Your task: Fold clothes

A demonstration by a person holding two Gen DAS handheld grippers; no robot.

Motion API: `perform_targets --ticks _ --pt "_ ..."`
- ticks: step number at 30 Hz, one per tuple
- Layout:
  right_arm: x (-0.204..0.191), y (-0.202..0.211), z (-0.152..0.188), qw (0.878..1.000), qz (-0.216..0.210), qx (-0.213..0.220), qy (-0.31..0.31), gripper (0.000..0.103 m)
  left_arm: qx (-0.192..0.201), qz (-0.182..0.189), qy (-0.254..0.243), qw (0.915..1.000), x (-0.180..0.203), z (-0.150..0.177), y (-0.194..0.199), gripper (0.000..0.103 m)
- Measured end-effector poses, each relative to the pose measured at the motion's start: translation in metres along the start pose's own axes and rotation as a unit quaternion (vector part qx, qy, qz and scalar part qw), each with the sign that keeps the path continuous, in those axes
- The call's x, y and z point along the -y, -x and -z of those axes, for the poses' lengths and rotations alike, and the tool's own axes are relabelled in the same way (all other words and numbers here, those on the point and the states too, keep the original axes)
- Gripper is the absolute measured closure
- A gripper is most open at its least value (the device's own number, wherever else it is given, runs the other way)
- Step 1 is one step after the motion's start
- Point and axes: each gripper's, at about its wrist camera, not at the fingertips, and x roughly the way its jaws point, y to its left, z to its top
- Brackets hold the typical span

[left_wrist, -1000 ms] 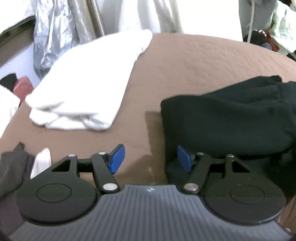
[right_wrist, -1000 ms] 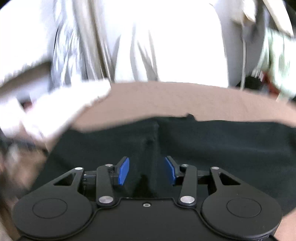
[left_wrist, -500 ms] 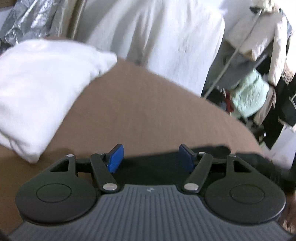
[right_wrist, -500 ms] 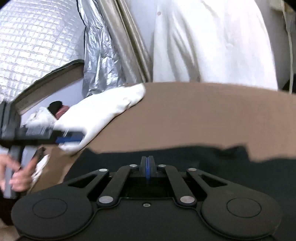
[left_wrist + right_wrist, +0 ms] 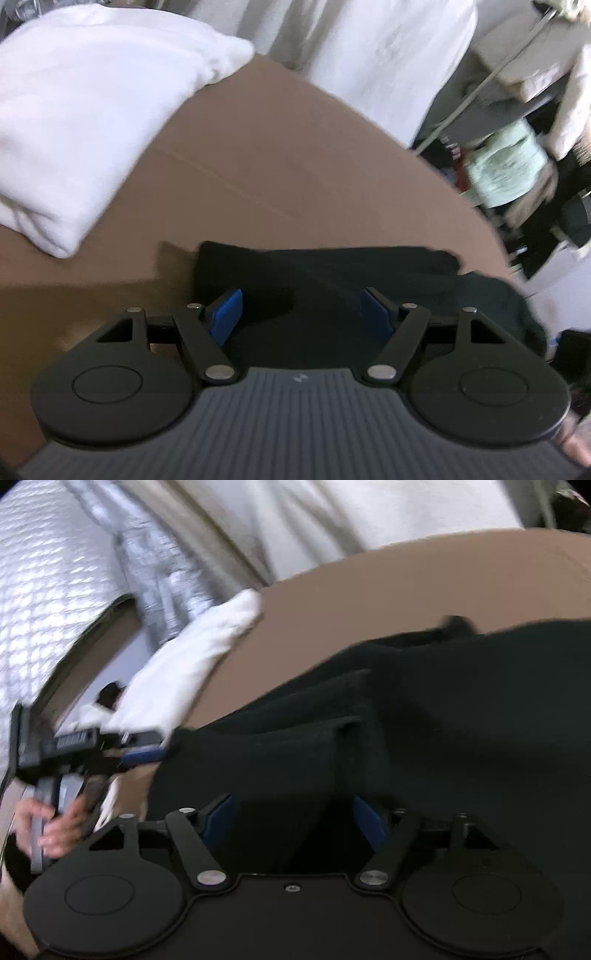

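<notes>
Showing both tongs after a change: the right tongs, pressed closed half a second earlier, have just been opening and now stand apart; the left tongs have also been opening wider. Neither pair presses on anything. A dark, folded fabric garment lies beneath and just ahead of both tongs on the brown bed cover, its near part between the blue pads. A white folded cloth bundle lies ahead-left, well apart.

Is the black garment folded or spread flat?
Folded: the black garment lies in stacked layers with a doubled edge on the brown bed.
</notes>
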Motion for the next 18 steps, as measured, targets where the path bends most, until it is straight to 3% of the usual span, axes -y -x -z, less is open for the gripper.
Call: perform_targets --ticks 2,4,11,15,18 --pt "-0.014 -0.006 -0.001 0.999 0.000 -0.004 0.052 0.056 -0.002 0.006 0.006 1.0000 -0.001 0.000 -0.004 0.030" --pt "-0.028 -0.012 -0.002 0.995 0.000 -0.006 0.101 0.083 -0.005 0.001 0.012 0.9999 -0.003 0.001 -0.008 0.030" --pt "-0.023 -0.006 -0.041 0.992 0.004 0.056 0.117 0.088 0.016 -0.017 0.018 0.9996 -0.007 -0.001 -0.003 0.030" --pt "-0.010 -0.017 -0.049 0.994 0.032 0.034 0.095 0.086 0.014 -0.090 -0.027 0.9955 0.001 0.001 -0.010 0.030" --pt "0.000 -0.025 -0.046 0.996 0.064 0.004 0.065 0.080 0.006 -0.162 -0.084 0.9832 0.009 0.009 -0.026 0.030"
